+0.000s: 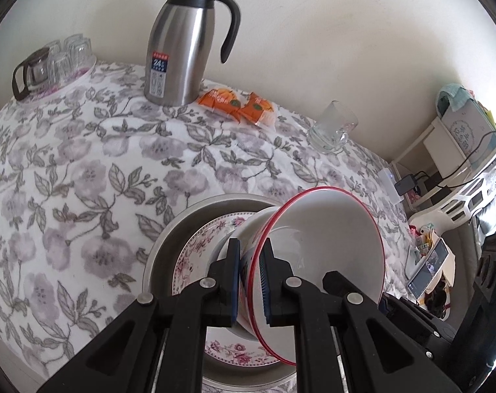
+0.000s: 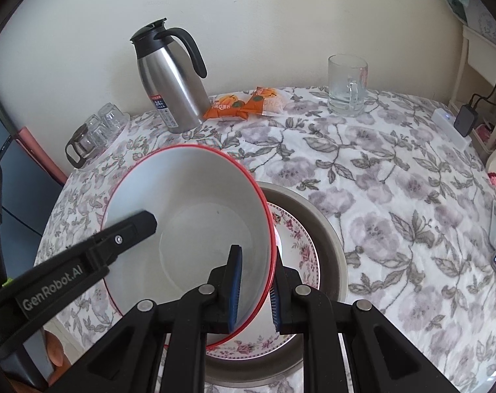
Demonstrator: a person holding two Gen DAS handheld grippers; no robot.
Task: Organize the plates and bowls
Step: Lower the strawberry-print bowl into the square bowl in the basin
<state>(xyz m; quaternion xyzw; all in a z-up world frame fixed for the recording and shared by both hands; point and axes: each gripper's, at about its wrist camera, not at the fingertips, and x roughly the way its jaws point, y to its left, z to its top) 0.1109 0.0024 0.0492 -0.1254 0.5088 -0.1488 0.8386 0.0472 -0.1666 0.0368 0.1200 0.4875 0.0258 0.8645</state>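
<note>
A white bowl with a red rim is held tilted above a floral plate. The plate lies in a larger grey metal dish on the flowered tablecloth. My left gripper is shut on the bowl's rim on its left side. My right gripper is shut on the rim on its right side. The left gripper's finger also shows in the right wrist view, reaching inside the bowl.
A steel thermos jug stands at the back with orange snack packets beside it. A glass mug is at the back right, small glasses at the back left. Shelves stand right of the table.
</note>
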